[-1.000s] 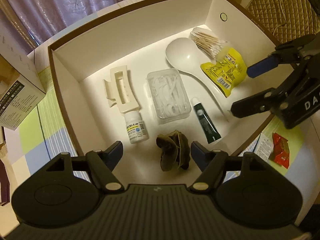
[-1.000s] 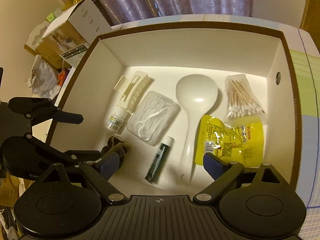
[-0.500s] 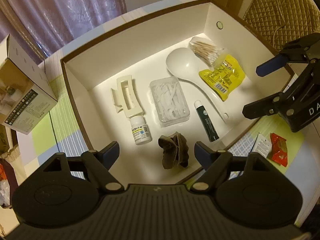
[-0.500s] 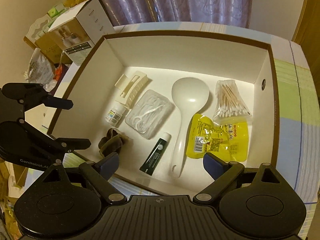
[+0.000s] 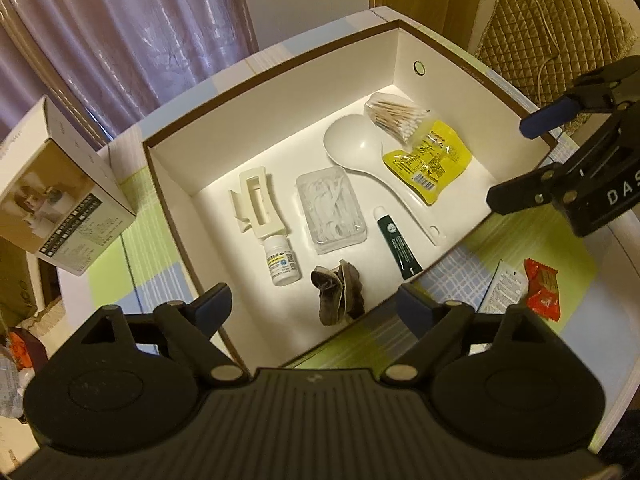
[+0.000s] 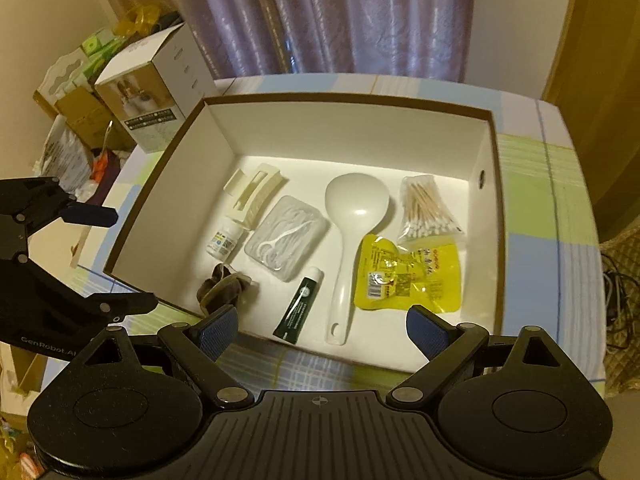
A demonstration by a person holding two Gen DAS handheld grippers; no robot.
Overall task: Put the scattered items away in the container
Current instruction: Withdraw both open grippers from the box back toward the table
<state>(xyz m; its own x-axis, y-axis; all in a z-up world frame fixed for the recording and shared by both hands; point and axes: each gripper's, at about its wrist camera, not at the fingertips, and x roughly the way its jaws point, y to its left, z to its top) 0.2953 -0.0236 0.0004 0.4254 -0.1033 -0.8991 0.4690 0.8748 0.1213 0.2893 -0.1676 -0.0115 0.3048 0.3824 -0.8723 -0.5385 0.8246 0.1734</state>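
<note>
Above the box [image 5: 472, 80], both claws have pulled back, left claw [image 5: 310, 306] and right claw [image 6: 322, 326] spread apart and empty. Outside it at lower right, a red packet [image 5: 542, 288] and white sachet [image 5: 502, 286] remain on the tabletop [image 5: 460, 264], likely next.

my left black plastic two-finger gripper [image 5: 310, 306] has a ribbed dark-grey body, two round matte discs at the sides, and silver pivot screws on the angled linkage arms. its fingers carry dark blue pads [image 5: 212, 307]. my right black plastic two-finger gripper [image 6: 322, 328] looks the same, with a small crosshair mark at the centre of its ribbed top and blue textured pads [image 6: 219, 330]. white lettering marks each gripper's side: "das" on one, "genrobot.ai" on the other.
</note>
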